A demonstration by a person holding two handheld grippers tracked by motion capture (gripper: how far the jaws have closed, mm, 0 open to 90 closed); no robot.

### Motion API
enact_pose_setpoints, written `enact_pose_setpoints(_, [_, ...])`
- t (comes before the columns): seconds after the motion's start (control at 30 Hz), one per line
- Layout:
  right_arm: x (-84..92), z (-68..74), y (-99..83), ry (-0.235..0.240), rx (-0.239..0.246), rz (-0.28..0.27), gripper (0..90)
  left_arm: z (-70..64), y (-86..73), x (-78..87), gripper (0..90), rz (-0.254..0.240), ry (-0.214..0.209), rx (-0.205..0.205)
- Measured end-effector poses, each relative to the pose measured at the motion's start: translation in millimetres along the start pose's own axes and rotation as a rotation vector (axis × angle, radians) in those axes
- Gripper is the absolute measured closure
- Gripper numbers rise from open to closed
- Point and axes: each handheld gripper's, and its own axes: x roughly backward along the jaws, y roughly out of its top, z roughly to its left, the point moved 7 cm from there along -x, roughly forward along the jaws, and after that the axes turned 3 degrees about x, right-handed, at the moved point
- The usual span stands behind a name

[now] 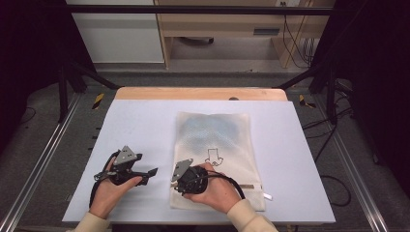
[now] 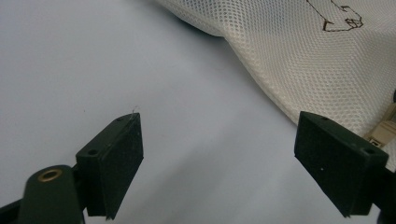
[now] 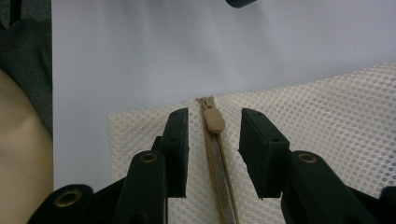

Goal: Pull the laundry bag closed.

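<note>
A pale blue-white tabletop [image 1: 145, 125] fills the middle of the high view, with a strip of bare wood along its far edge. It stands inside a dark metal frame, on grey floor. At the upper centre of the frame is a light wooden cabinet [image 1: 217, 24], with black cables hanging at its right. A cream mesh bag [image 1: 217, 145] lies flat on the tabletop, slightly right of centre, holding something bluish in its upper part and printed with a small line drawing. In the lower left, the left gripper [image 1: 145, 175] rests on bare tabletop just beside the bag's edge, its jaws wide apart. The right gripper [image 3: 212, 140] sits over the bag's lower left corner, jaws parted on either side of the tan zipper pull [image 3: 213, 119], not touching it.
</note>
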Motion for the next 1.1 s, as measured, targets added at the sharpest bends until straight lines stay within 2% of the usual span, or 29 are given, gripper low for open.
enact_pose_setpoints(0.1, [-1.6,-1.3,0.6,0.006,0.008,0.017,63.5,1.5,-0.5,-0.1,15.8,0.006,0.01,-0.003])
enact_pose_setpoints(0.23, [-4.7,-1.6,1.1,0.023,0.015,0.06,63.8,3.5,-1.3,0.7,16.3,0.008,0.021,0.012])
enact_pose_setpoints(0.27, [-5.2,-1.8,0.6,0.026,0.019,0.086,63.8,4.7,-1.1,1.2,16.5,0.007,0.025,0.012])
enact_pose_setpoints(0.43, [-10.1,-4.1,2.2,0.04,0.022,0.116,63.8,6.9,-1.2,2.6,17.4,0.003,0.032,0.021])
enact_pose_setpoints(0.53, [-14.0,-5.1,3.2,0.058,0.034,0.153,63.8,7.3,-1.0,3.0,17.7,0.001,0.032,0.023])
enact_pose_setpoints(0.67, [-16.5,-5.7,4.2,0.068,0.021,0.155,64.2,7.5,-0.8,3.4,17.8,0.0,0.033,0.025])
enact_pose_setpoints(0.83, [-18.3,-4.0,6.9,0.075,0.038,0.171,65.7,7.8,-0.8,3.4,17.8,0.0,0.034,0.025])
enact_pose_setpoints(1.1, [-20.2,-4.0,6.9,0.079,0.04,0.185,70.1,7.6,-0.9,3.4,17.8,0.001,0.033,0.024])
